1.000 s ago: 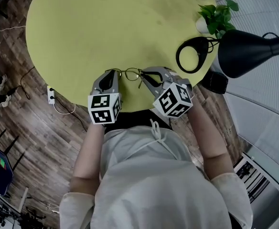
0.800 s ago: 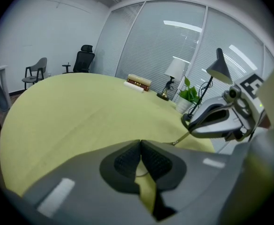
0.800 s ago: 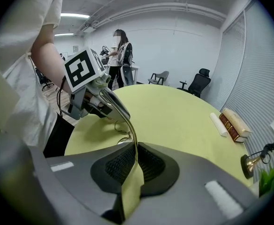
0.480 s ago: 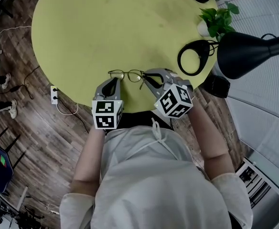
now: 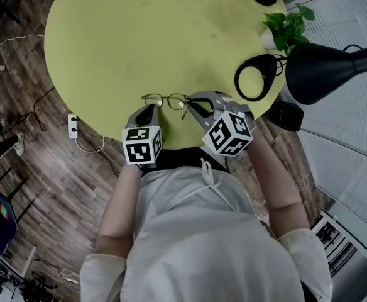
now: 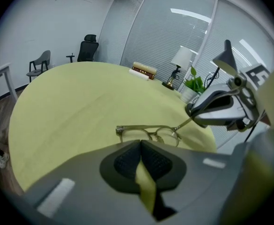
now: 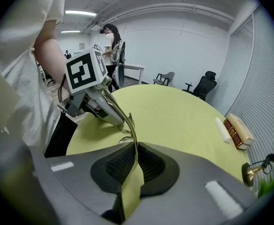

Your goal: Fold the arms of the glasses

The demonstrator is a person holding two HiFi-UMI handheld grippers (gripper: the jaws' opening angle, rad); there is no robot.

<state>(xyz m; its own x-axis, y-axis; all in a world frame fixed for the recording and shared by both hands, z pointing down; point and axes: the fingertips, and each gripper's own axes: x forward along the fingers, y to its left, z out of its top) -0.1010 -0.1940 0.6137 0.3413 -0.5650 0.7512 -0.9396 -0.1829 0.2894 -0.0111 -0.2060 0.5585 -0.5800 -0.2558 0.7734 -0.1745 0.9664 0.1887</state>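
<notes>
Thin metal-framed glasses [image 5: 165, 99] lie near the front edge of the round yellow-green table [image 5: 139, 36]. My right gripper [image 5: 195, 105] is shut on the glasses' right arm [image 7: 133, 139], which runs as a thin gold line between the pads. My left gripper [image 5: 147, 114] sits just short of the frame's left end, apart from it, its pads shut together with nothing between them. In the left gripper view the glasses [image 6: 148, 132] lie just beyond the jaws, with the right gripper [image 6: 192, 115] at their right end. No left arm sticks out from the frame.
A black desk lamp [image 5: 325, 65] with its ring base [image 5: 254, 76] and a potted plant [image 5: 285, 21] stand at the table's right edge. Books [image 6: 144, 70] and a small lamp [image 6: 180, 60] are at the far side. A power strip [image 5: 73, 126] lies on the floor.
My left gripper has drawn back from the frame's left end toward the table's near edge, leaving the glasses lying there. The right gripper has kept its hold and place.
</notes>
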